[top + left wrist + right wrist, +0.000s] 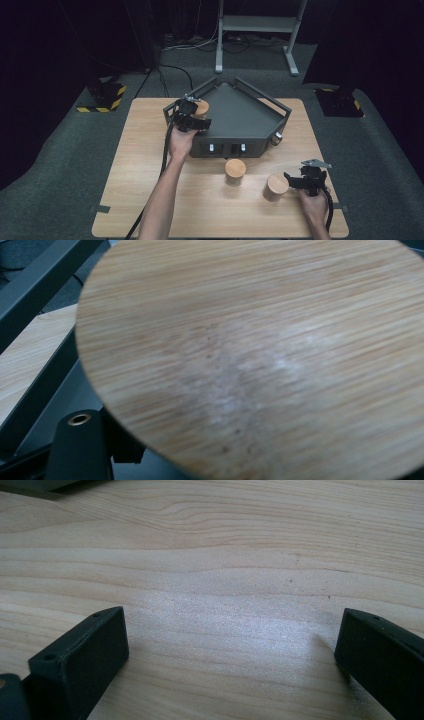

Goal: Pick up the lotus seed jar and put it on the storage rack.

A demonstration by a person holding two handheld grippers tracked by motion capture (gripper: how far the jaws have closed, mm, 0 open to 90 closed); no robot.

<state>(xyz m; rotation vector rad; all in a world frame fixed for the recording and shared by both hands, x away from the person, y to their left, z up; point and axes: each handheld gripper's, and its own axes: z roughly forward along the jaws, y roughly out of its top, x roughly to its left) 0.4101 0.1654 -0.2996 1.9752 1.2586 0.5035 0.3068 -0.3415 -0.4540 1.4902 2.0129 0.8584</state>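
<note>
My left fingers [196, 119] are clamped on a wooden cylinder [201, 107], held over the left rail of the dark tray [240, 117]. I judge I am placing it inside; next I must lower it clear of the rail. My right fingers [295, 181] stand apart, empty, beside another cylinder [276, 186] on the surface [150, 150].

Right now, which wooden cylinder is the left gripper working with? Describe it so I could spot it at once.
Start at the dark five-sided tray at the far middle of the table. At its left rim, the left gripper is shut on a wooden cylinder. Its two lookalikes stand free on the table nearer the person; this one alone is gripped at the tray.
</note>
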